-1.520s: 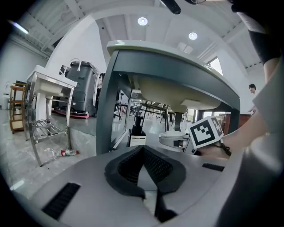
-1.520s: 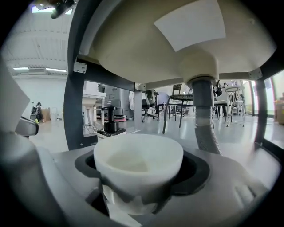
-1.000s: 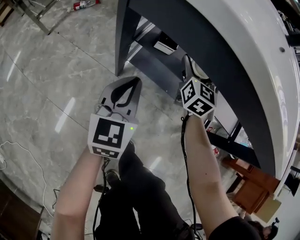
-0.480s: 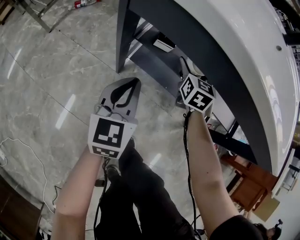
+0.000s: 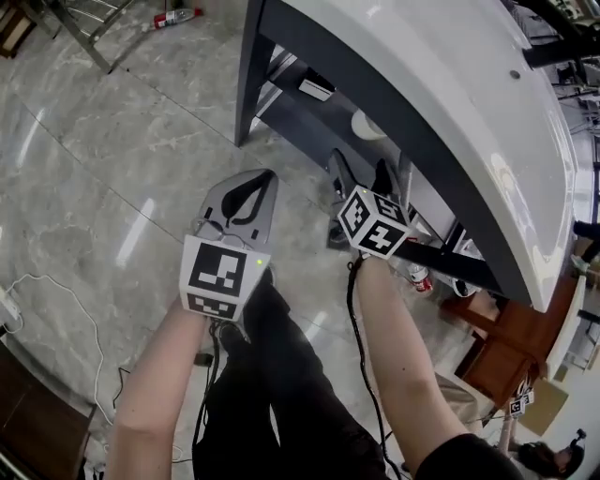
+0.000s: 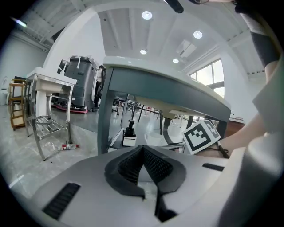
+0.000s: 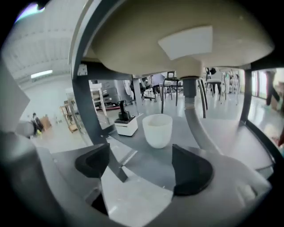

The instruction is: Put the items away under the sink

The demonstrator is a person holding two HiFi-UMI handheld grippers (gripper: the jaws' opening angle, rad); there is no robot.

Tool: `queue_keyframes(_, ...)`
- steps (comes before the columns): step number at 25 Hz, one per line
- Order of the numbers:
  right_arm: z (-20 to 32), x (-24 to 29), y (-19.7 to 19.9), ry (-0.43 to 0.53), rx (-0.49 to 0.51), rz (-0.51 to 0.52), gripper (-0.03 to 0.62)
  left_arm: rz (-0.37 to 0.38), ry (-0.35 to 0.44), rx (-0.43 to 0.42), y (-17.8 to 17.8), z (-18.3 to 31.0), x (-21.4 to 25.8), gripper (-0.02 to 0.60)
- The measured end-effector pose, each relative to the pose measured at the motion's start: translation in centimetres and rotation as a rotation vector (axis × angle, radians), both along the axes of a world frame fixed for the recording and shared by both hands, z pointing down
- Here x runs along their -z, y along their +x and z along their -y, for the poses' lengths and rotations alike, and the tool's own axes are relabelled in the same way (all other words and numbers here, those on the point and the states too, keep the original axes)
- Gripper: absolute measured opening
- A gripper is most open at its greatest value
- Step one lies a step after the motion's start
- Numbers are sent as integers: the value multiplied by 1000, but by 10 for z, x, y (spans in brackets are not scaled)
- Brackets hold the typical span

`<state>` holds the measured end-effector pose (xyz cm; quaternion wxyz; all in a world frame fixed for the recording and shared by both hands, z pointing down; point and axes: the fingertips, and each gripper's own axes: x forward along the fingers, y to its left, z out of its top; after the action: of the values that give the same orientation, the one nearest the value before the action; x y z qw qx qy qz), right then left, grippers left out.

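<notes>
Left claw [image 6: 143, 150]: I read it as fully closed. The two ribbed black pads meet tip to tip with nothing caught in them. In the head view it hangs over the floor at 9 o'clock of the right claw, and the two are apart.

Right claw [image 7: 142, 166]: It is spread wide and carries nothing. I see only bare shelf between its black pads [image 7: 191, 170]. It points in under the sink.

Cup [image 7: 157, 130]: The cup is white and stands upright on the shelf. It is at 12 o'clock just beyond the right claw's open jaws, and neither pad touches it.

Pump box [image 7: 125, 124]: This is a small white box with a black pump on top, upright on the same shelf. It sits at 9 o'clock of the cup, near it but not touching.

Shelf [image 7: 164, 155]: The shelf is a dark grey board below the sink, and it carries both the cup and the pump box.

Sink [image 5: 450, 103]: The sink has a white curved top on a dark frame. In the right gripper view the pale underside of the bowl fills 12 o'clock, and the pipe [image 7: 191, 91] drops from it at 1 o'clock of the cup.

Floor [image 5: 94, 169]: The floor is grey marble tile. A red bottle [image 5: 174, 15] lies on it at 11 o'clock of the head view, near a metal rack [image 5: 75, 23] and well apart from both claws.
</notes>
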<state>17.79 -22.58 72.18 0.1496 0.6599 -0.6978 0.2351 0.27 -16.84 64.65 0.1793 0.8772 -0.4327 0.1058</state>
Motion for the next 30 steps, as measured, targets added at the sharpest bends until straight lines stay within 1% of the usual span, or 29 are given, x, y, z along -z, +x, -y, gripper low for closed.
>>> queue_keyframes(2,-26,18,-14,-10,-10,112,414,-6,0,-22,2,-18,17,9)
queue_keyframes(4,-51,45,-27,0,-11,177,413,-29,-6,-33,2,-39,40,9)
queue_keyframes(10,-117,138,-58,37,5,280,409,-19,-6,-41,-10,-92,118,9)
queue_keyframes(11,-127,156,-61,50,7,288,395,-24,4,-38,-13,-97,135,9)
queue_keyframes(13,-143,194,-62,87,-2,277,356,-45,30,-28,-19,-103,168,9)
queue_keyframes(14,-151,214,-62,108,-11,259,292,-61,39,-21,-23,-107,183,9)
queue_keyframes(15,-160,234,-63,132,-17,239,202,-75,46,-14,-27,-113,198,9)
queue_keyframes(16,-169,254,-64,158,-18,225,164,-82,53,-10,-30,-119,212,9)
queue_keyframes(19,-188,304,-65,224,-11,201,89,-82,76,-19,-35,-132,246,9)
queue_keyframes(21,-197,324,-64,229,-17,199,42,-99,72,-10,-38,-138,266,9)
queue_keyframes(24,-210,347,-66,225,-9,207,4,-119,73,20,-47,-146,293,9)
queue_keyframes(30,-217,393,-79,256,90,200,3,-128,97,54,-57,-154,332,9)
